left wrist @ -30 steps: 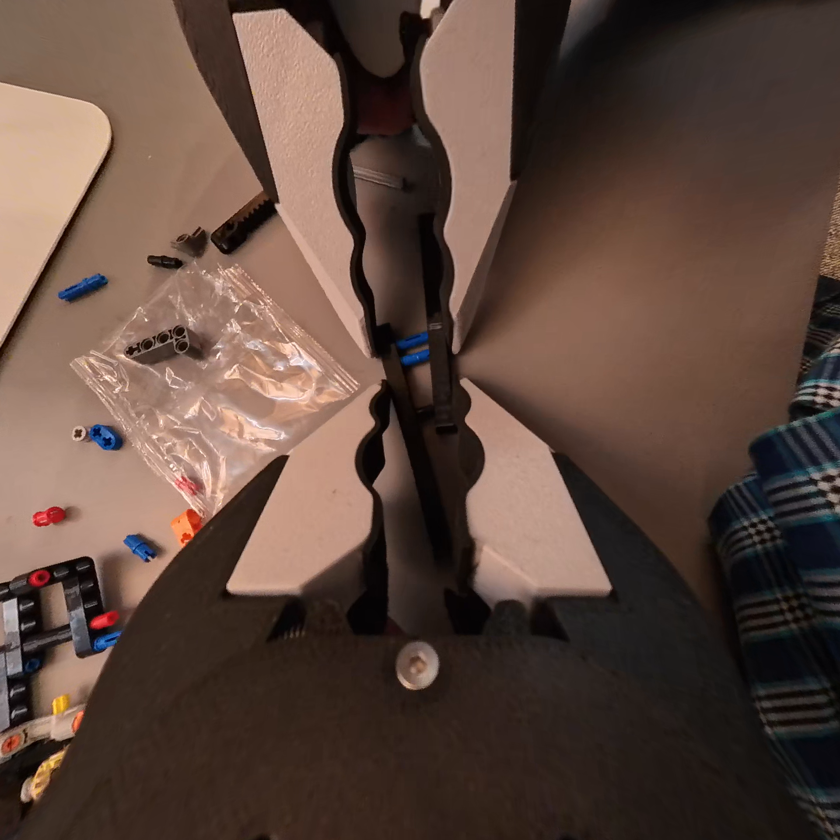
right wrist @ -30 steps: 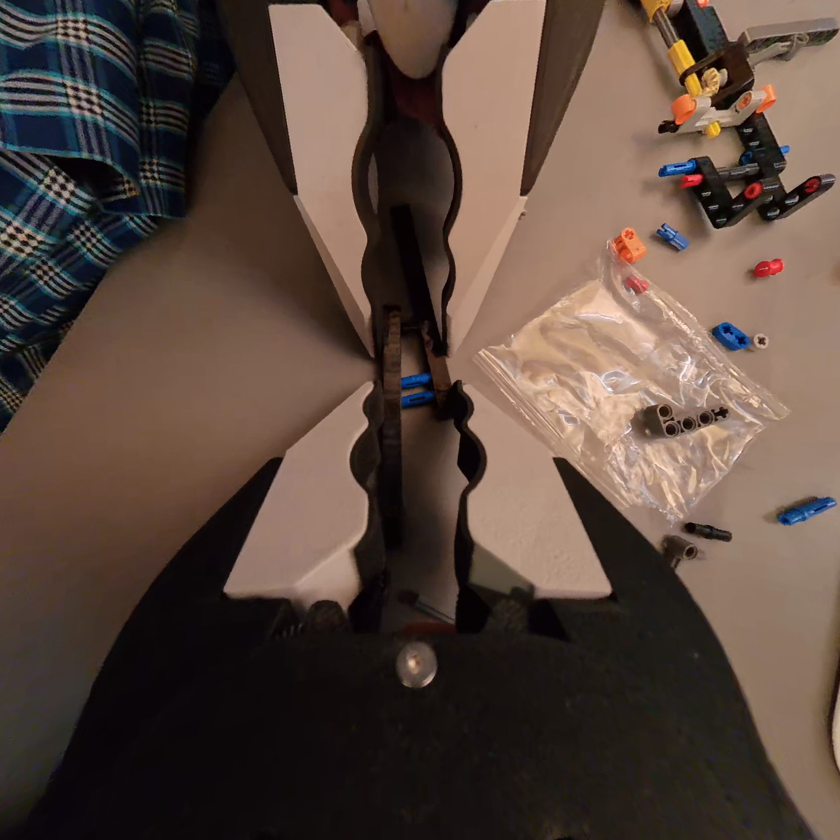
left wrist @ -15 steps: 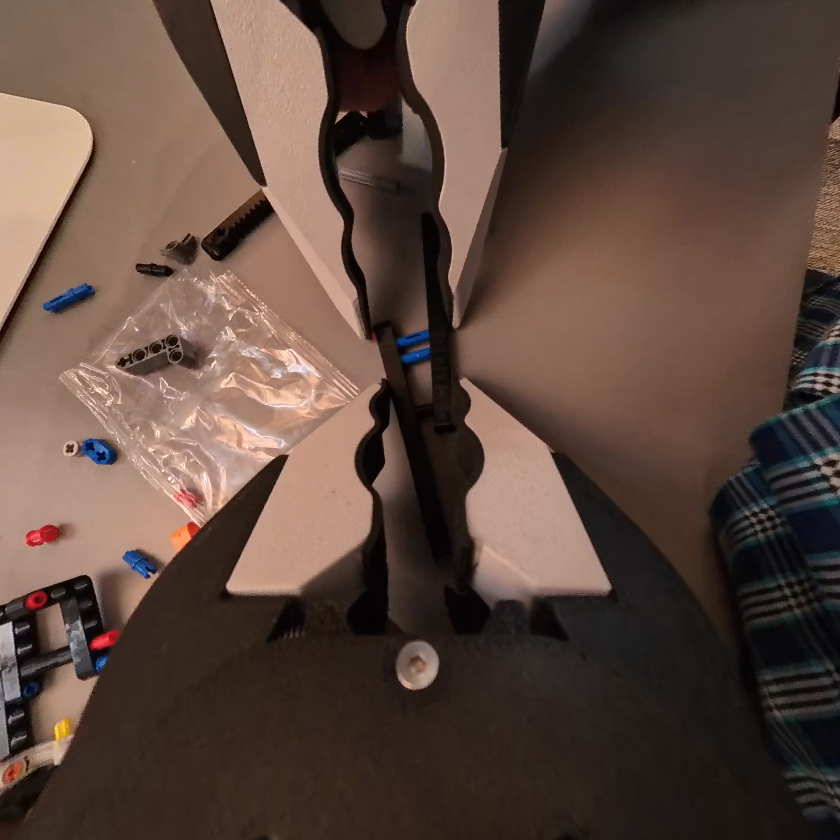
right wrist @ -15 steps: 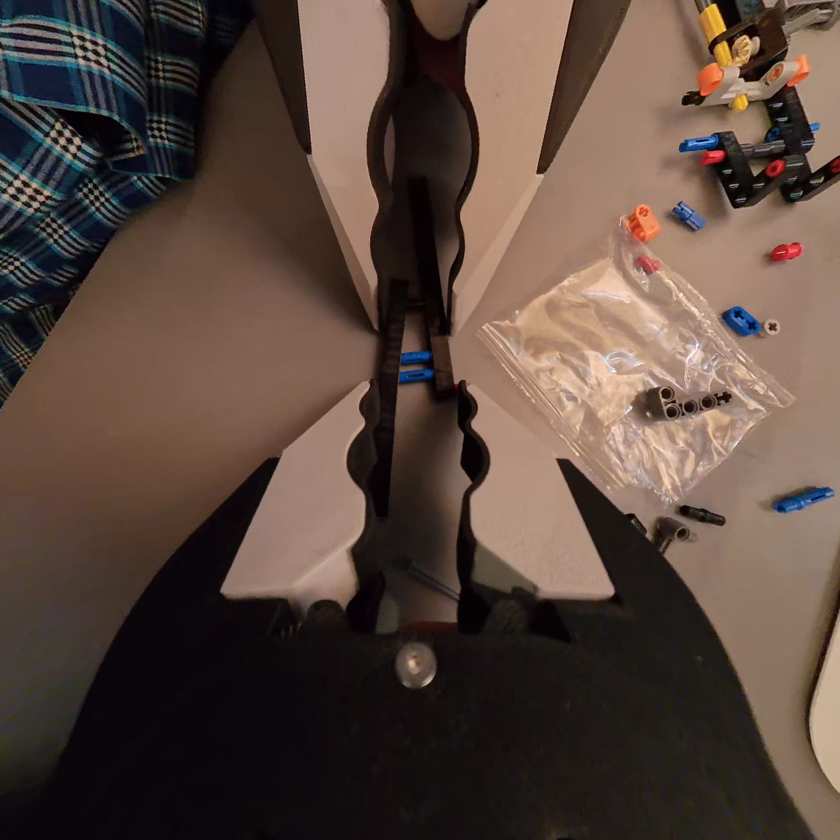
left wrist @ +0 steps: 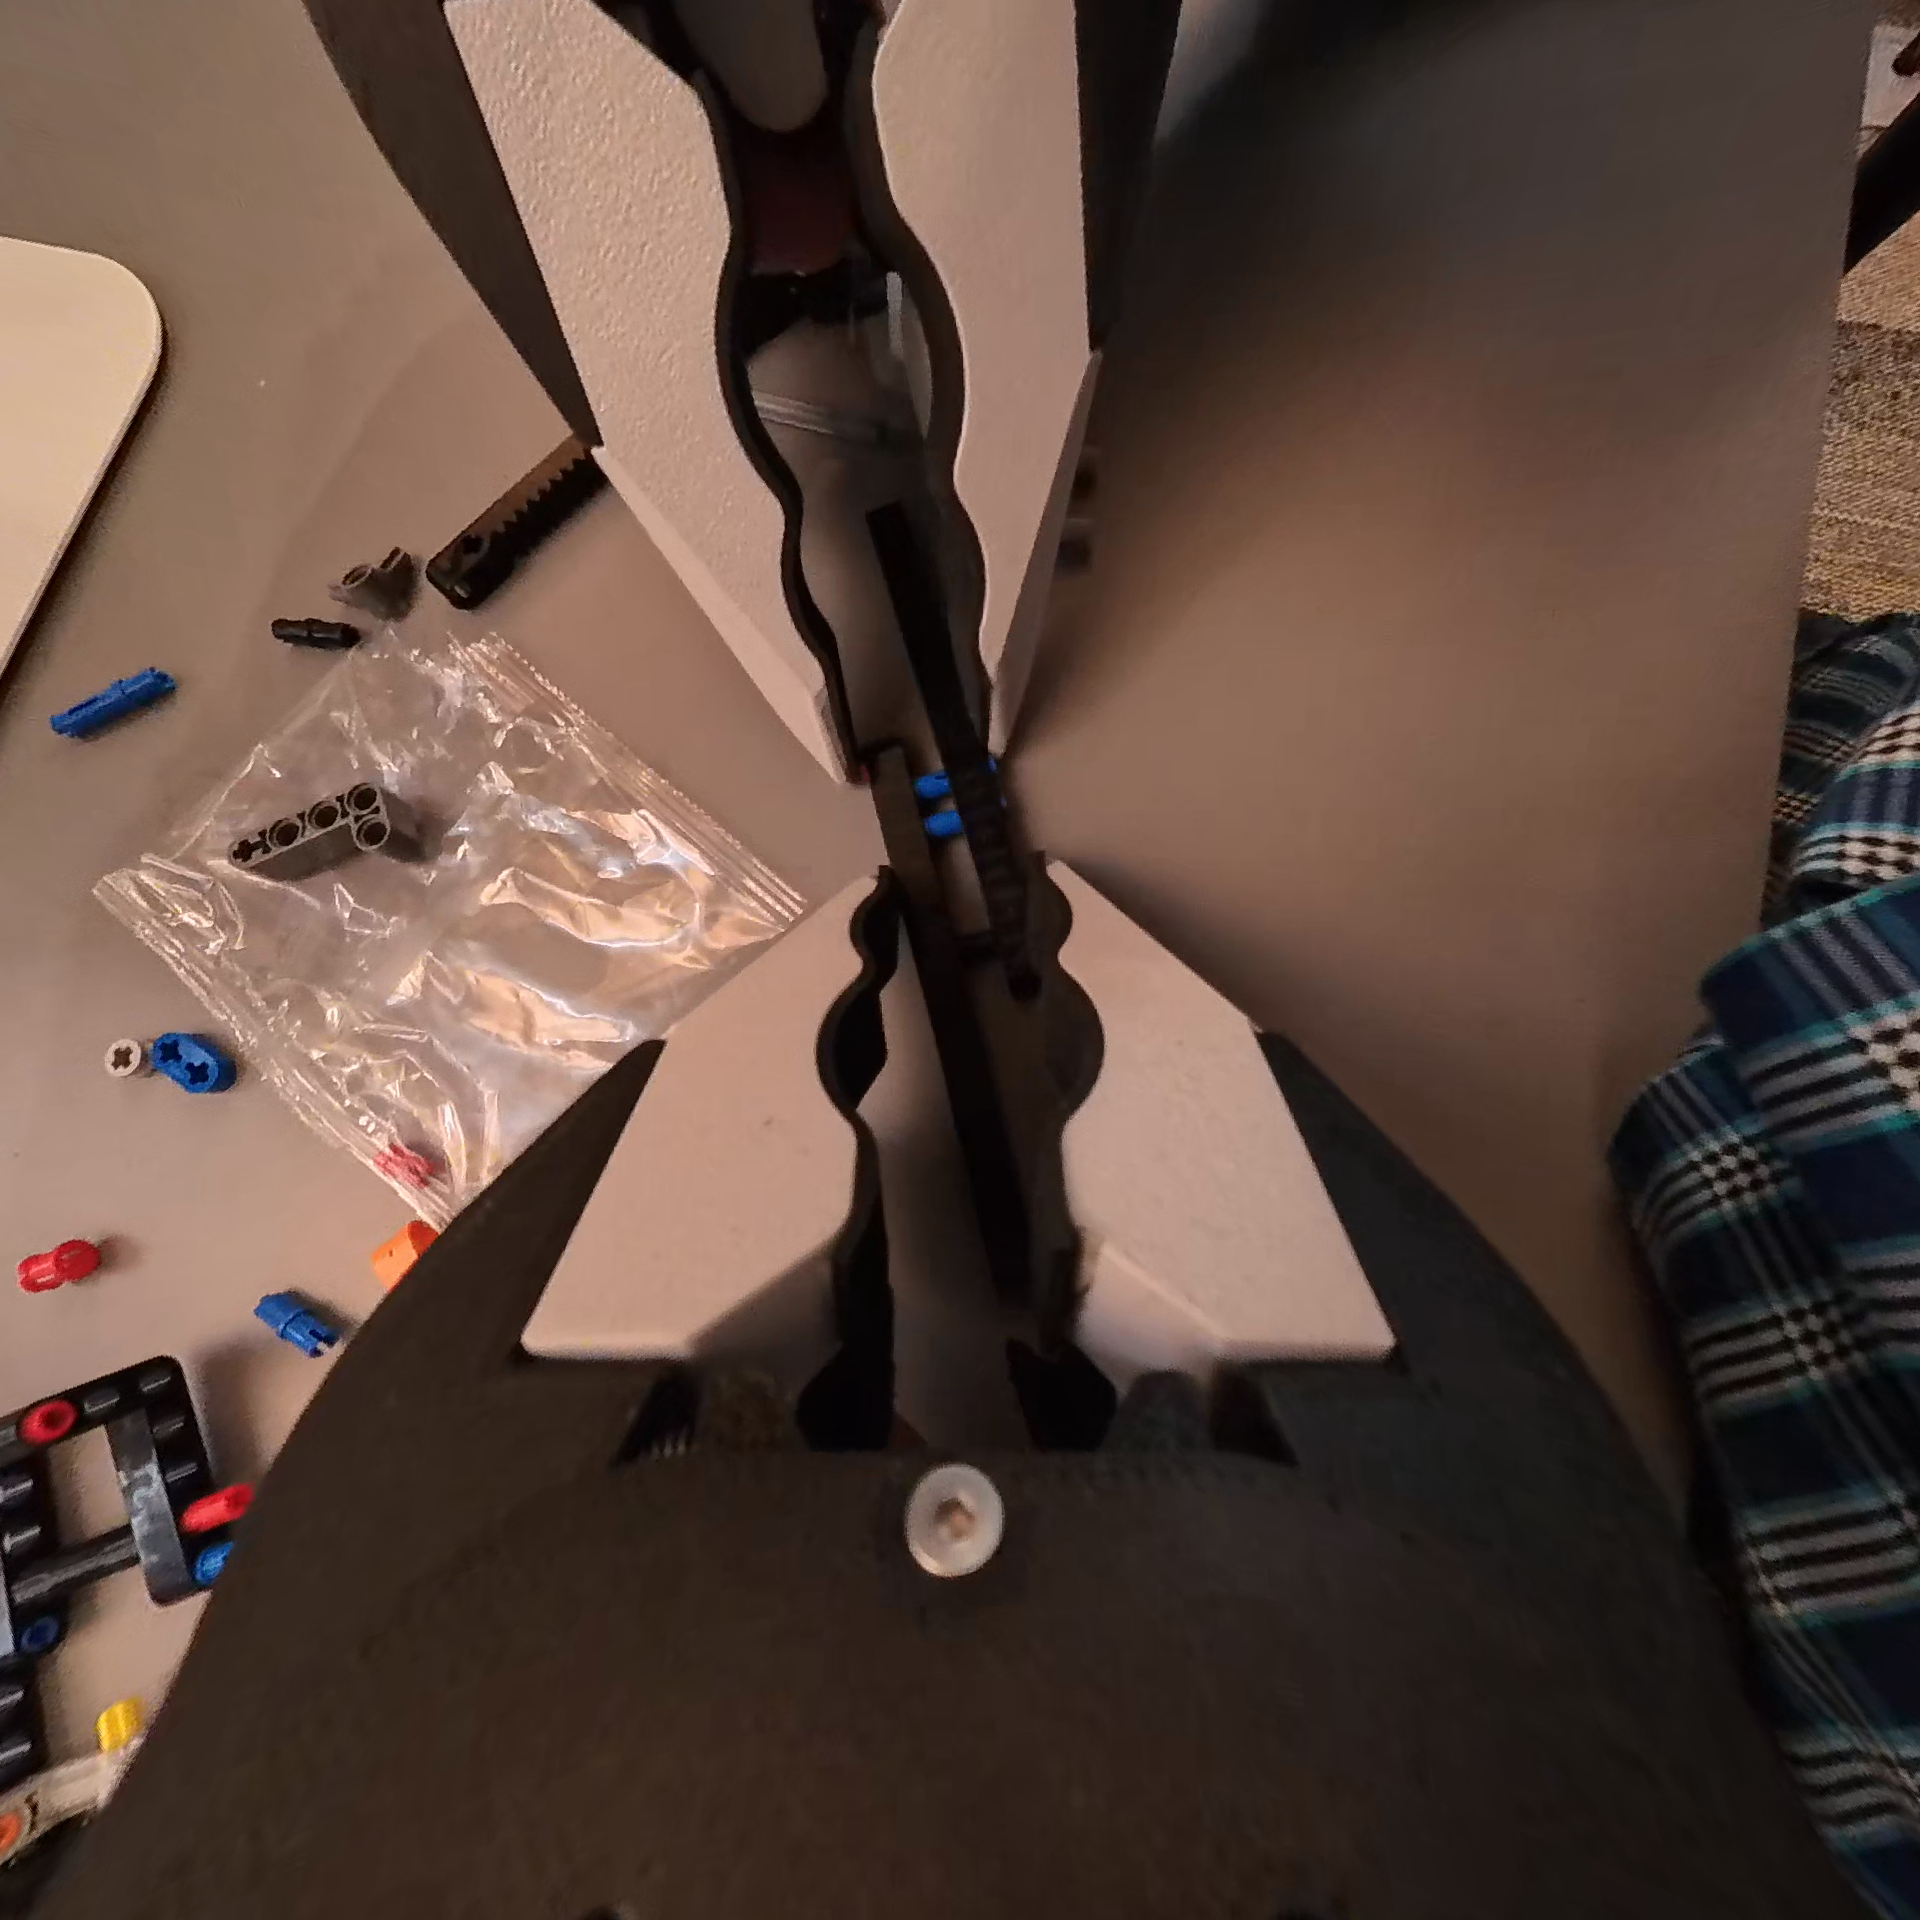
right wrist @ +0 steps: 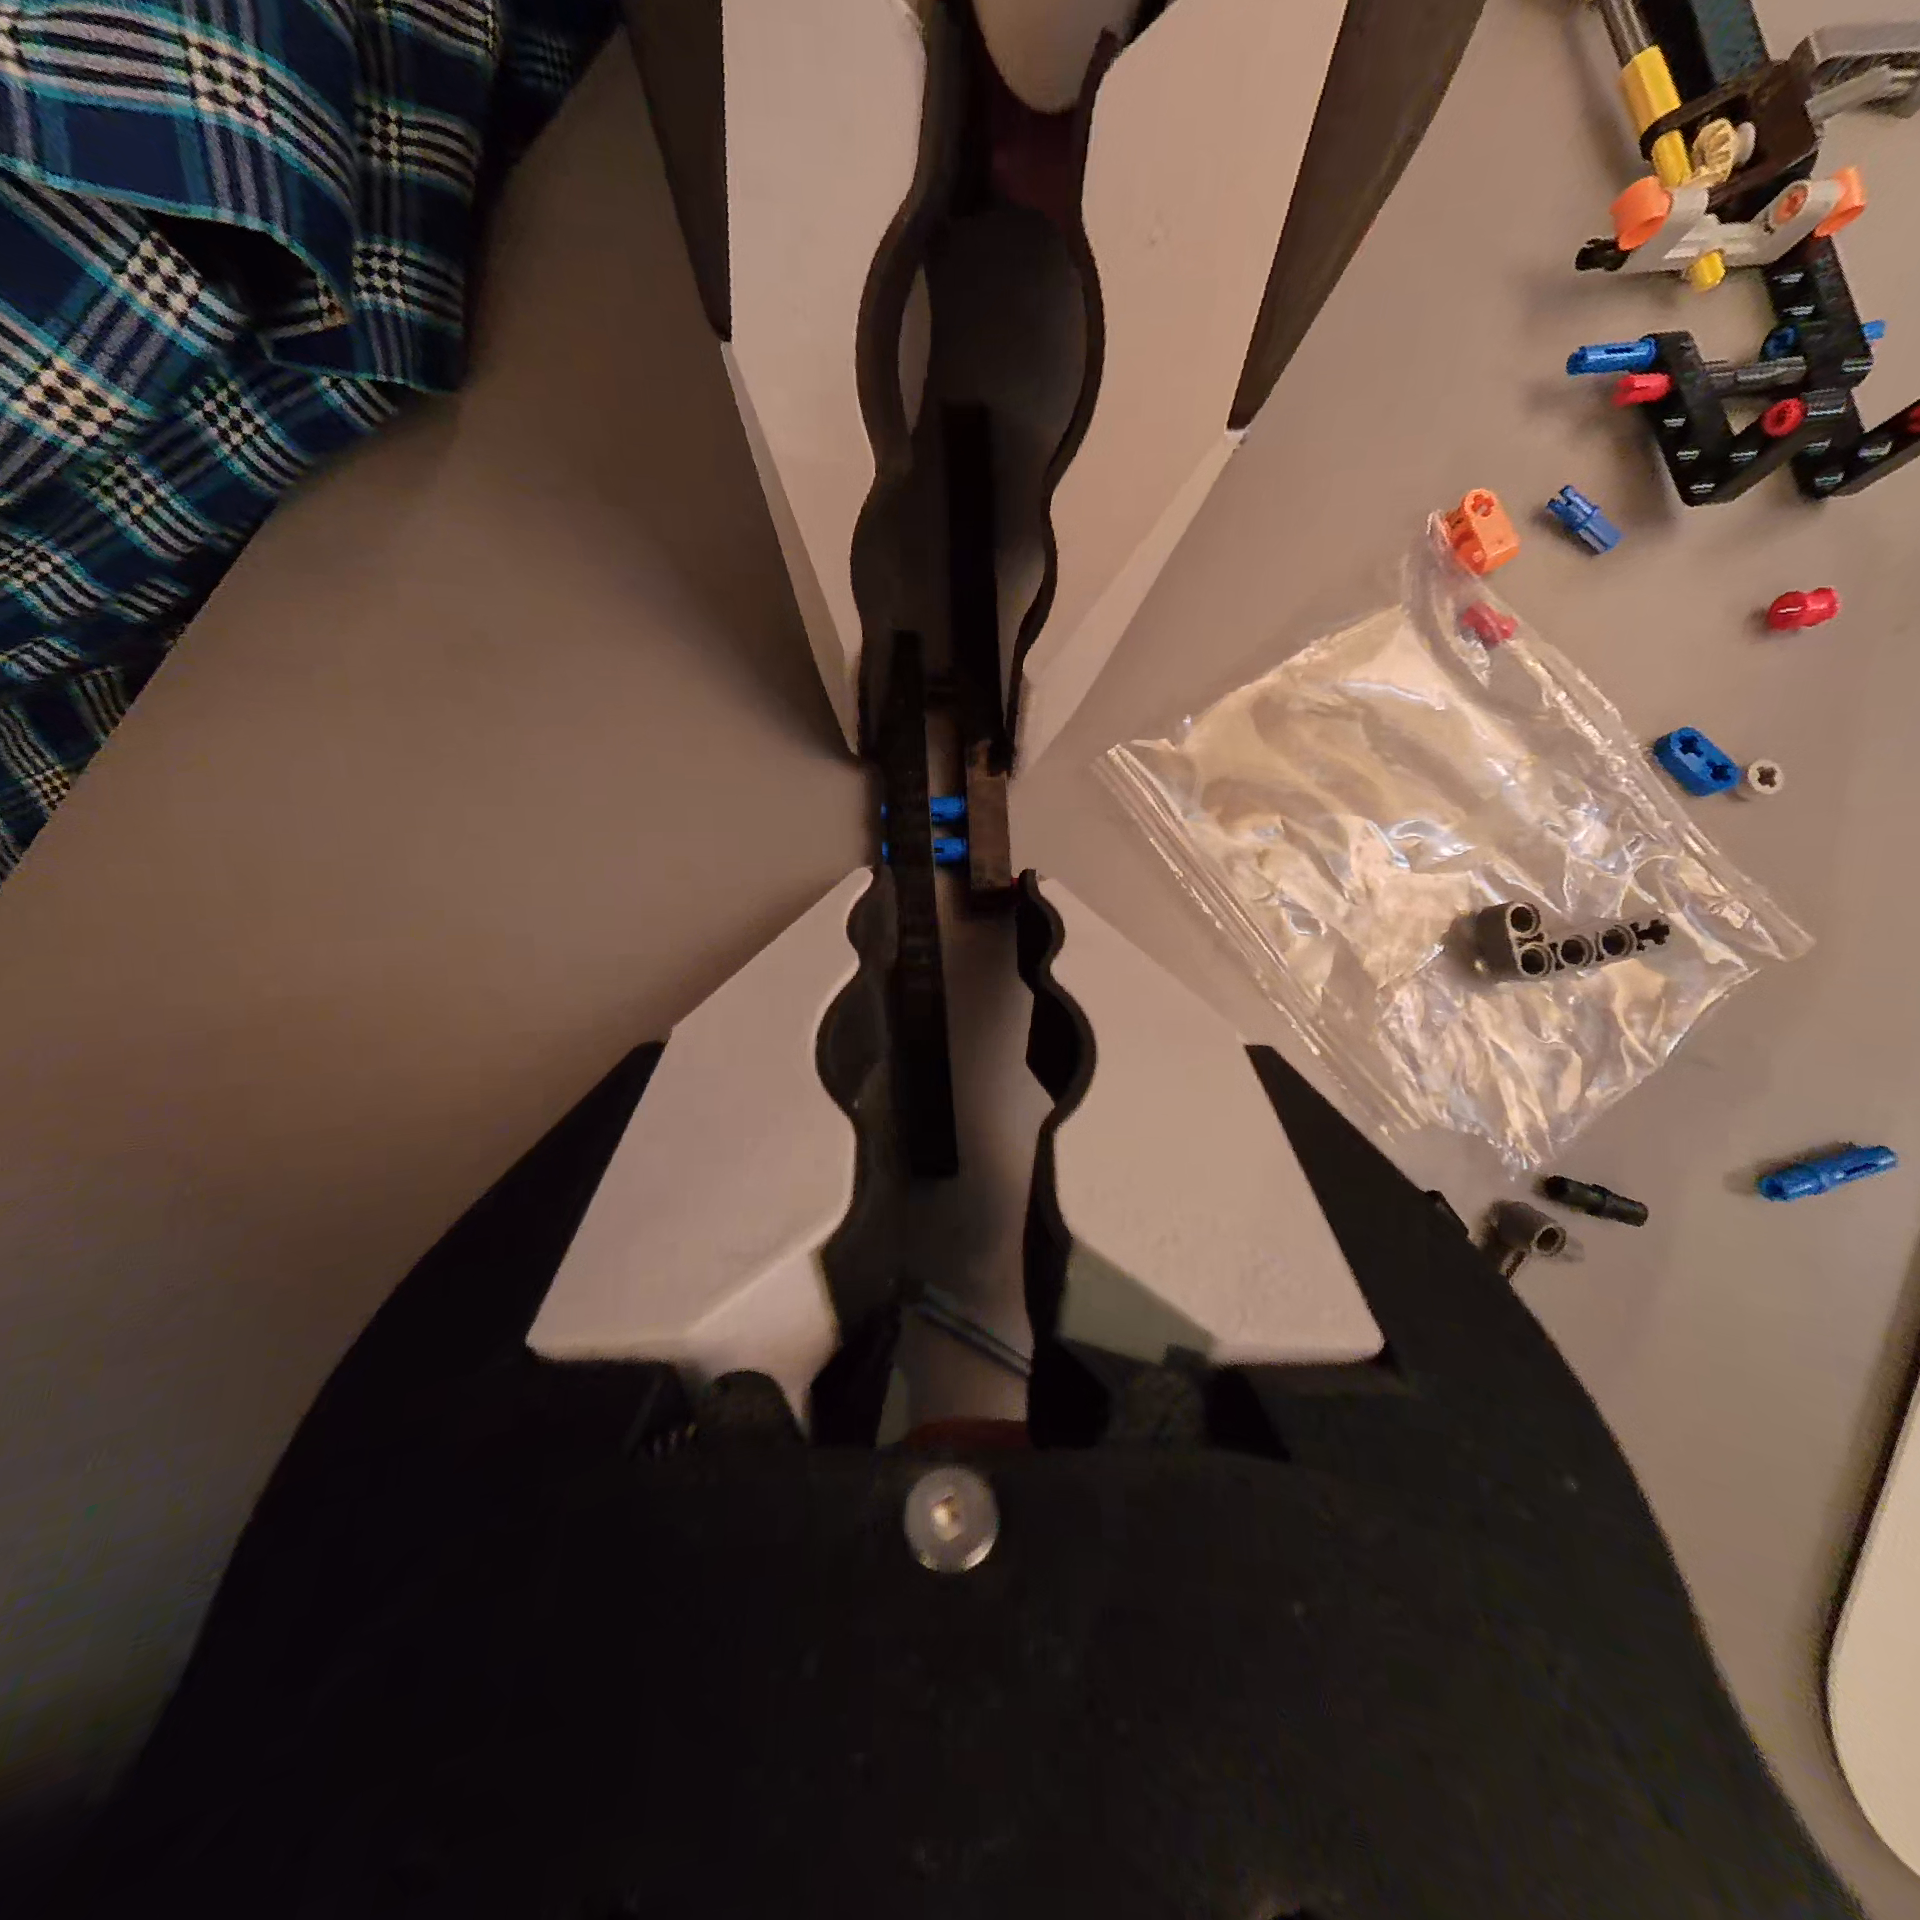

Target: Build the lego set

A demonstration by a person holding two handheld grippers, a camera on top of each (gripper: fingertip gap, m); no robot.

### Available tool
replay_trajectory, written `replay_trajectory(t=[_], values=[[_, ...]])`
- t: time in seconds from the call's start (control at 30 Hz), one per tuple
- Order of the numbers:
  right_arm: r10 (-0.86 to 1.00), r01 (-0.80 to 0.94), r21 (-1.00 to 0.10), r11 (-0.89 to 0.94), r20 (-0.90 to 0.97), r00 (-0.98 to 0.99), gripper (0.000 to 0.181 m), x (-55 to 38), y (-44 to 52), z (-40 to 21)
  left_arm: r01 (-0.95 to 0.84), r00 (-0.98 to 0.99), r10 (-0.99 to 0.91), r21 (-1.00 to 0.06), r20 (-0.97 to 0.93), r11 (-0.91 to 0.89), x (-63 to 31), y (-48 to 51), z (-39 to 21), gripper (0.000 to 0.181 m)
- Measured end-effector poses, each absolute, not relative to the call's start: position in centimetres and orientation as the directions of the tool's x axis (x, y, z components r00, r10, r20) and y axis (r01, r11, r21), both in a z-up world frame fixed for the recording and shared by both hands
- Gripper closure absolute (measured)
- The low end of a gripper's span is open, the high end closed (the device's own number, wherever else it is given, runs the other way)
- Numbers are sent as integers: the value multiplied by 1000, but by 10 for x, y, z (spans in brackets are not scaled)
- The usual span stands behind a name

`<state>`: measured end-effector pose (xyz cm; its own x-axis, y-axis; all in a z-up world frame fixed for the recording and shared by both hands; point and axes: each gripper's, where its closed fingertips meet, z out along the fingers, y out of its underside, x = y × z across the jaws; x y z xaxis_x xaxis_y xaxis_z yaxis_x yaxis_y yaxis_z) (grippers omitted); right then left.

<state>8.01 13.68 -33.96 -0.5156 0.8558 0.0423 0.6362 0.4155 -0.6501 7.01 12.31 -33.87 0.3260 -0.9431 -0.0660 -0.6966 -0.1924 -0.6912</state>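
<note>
My two grippers meet tip to tip above the grey table. My left gripper [left wrist: 961, 873] is shut on a plain black beam [left wrist: 966, 1122] that lies slanted between its fingers. My right gripper [right wrist: 951, 878] is shut on a black toothed rack [right wrist: 920, 1018] that runs along its left finger. Two blue pins [left wrist: 940, 805] bridge the narrow gap between beam and rack. In the right wrist view the pins [right wrist: 948, 805] poke slightly through the rack's left side. The rack [left wrist: 925, 634] reaches up into the far gripper in the left wrist view.
A clear plastic bag [left wrist: 447, 914] lies left of the grippers with a grey beam [left wrist: 312, 836] on it. A second toothed rack [left wrist: 514, 525], loose coloured pins and a partly built black frame [right wrist: 1766, 364] lie around it. A plaid sleeve [left wrist: 1787, 1299] is at the right. My left and right fingertips are right by each other.
The beam and the rack have come closer together, so less of the blue pins shows between them. Both grippers shifted slightly over the table.
</note>
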Motion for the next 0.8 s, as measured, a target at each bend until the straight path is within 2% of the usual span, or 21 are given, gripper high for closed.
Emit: replay_trajectory(t=[0.03,0.2,0.57,0.8], values=[[857,635,-652,414,44,-514,159,80,137,-339,-694,328,-943,-692,-60,-197,70,123,-339,158],[863,636,-656,408,49,-502,159,80,137,-339,-719,336,-938,-666,-84,-198,62,121,-337,154],[866,630,-656,416,73,-495,159,81,136,-337,-735,331,-935,-658,-131,-167,57,118,-337,158],[849,603,-632,487,178,-498,159,82,139,-334,-750,323,-923,-651,-208,-117,53,117,-334,156]])
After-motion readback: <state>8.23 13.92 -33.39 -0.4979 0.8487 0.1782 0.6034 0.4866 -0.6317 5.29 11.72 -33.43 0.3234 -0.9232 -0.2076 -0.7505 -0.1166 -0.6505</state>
